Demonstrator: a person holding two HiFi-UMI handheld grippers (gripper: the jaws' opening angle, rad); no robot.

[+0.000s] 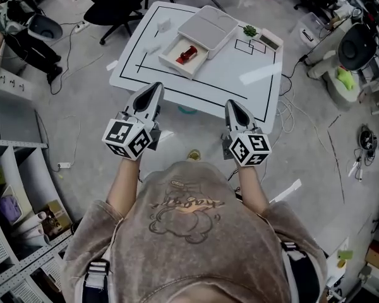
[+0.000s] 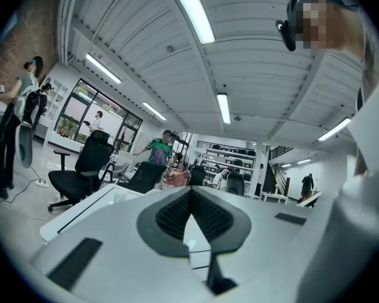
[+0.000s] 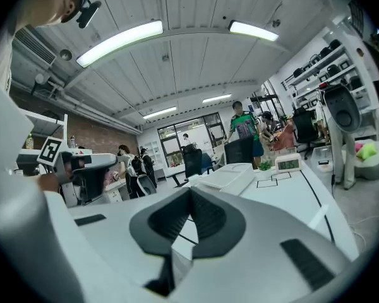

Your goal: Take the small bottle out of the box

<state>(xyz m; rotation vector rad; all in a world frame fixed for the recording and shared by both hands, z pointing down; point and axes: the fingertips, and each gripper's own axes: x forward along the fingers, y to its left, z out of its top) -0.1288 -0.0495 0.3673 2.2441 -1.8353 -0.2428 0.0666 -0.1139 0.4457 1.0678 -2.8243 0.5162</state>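
A small red bottle point(image 1: 186, 55) lies in the open tray of a white box point(image 1: 177, 62) on the white table point(image 1: 240, 84); the box's lid point(image 1: 208, 29) rests behind the tray. Both grippers hang short of the table's near edge, above the floor and well apart from the box. My left gripper point(image 1: 156, 88) is shut with nothing between its pads point(image 2: 177, 210). My right gripper point(image 1: 232, 105) is also shut and empty point(image 3: 189, 192). In the right gripper view the box point(image 3: 230, 178) shows ahead, its inside hidden.
A small green plant point(image 1: 250, 31) and a digital clock point(image 1: 270, 40) stand at the table's far right corner. Black office chairs point(image 1: 117, 5) stand behind the table. Cables run over the floor at right point(image 1: 303, 115); shelves point(image 1: 12, 188) line the left.
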